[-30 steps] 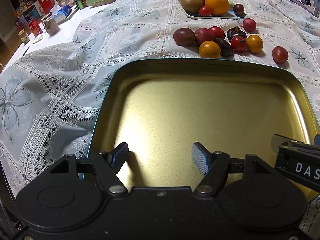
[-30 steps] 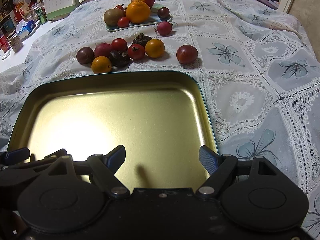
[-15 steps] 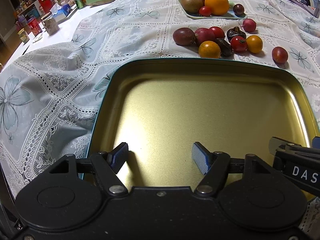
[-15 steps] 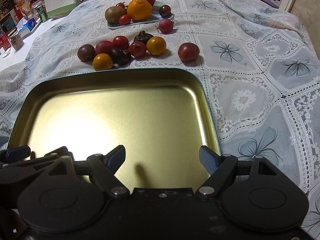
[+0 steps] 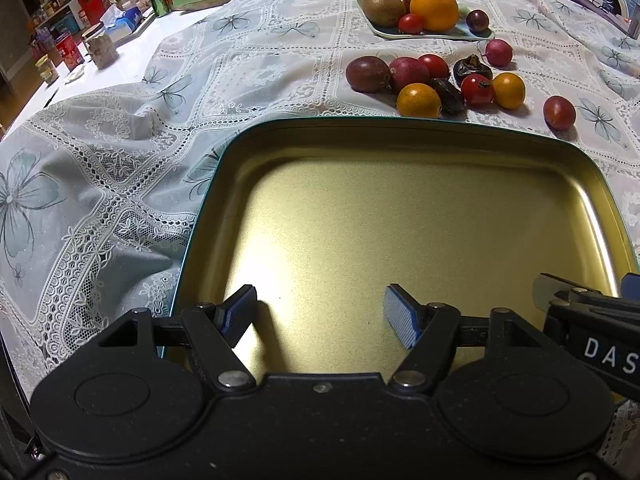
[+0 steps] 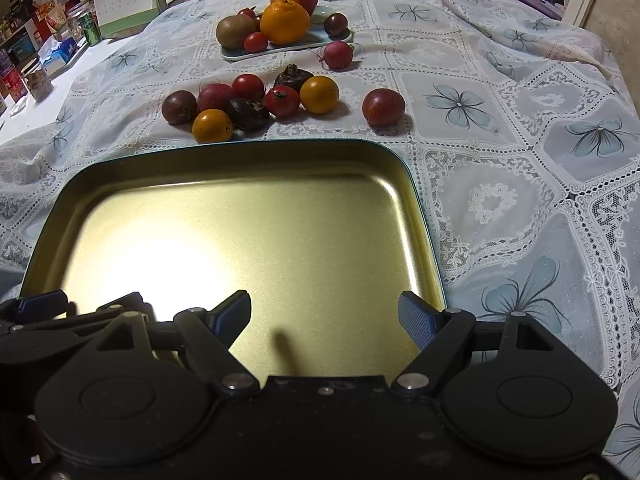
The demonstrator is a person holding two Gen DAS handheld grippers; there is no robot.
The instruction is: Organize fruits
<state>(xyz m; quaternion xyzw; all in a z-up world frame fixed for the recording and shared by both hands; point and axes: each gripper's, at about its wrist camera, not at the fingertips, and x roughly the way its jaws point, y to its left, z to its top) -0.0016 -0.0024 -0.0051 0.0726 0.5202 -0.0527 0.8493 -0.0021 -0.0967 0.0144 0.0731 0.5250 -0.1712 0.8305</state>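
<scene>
A gold metal tray with a teal rim [image 5: 400, 124] [image 6: 240, 146] lies bare on the lace tablecloth, right in front of both grippers. My left gripper [image 5: 320, 314] hangs open over its near edge, nothing between the fingers. My right gripper [image 6: 325, 316] is open too, over the tray's near right corner. Beyond the far rim lies a cluster of small fruits [image 5: 436, 84] [image 6: 256, 100]: oranges, red tomatoes, dark plums. A lone red plum [image 5: 559, 112] [image 6: 383, 107] sits off to the right. Farther back, a pale plate [image 5: 432, 34] [image 6: 280, 48] holds a big orange, a kiwi and an apple.
A red radish [image 6: 337, 55] lies beside the plate. The other gripper's tip [image 5: 576, 304] shows at the right edge of the left wrist view. A desk calendar [image 6: 124, 0], a can and boxes crowd the far left. The cloth is rumpled at left.
Both grippers have risen or drawn back slightly, so the tray and fruits sit a little lower in view. The jaws stayed open.
</scene>
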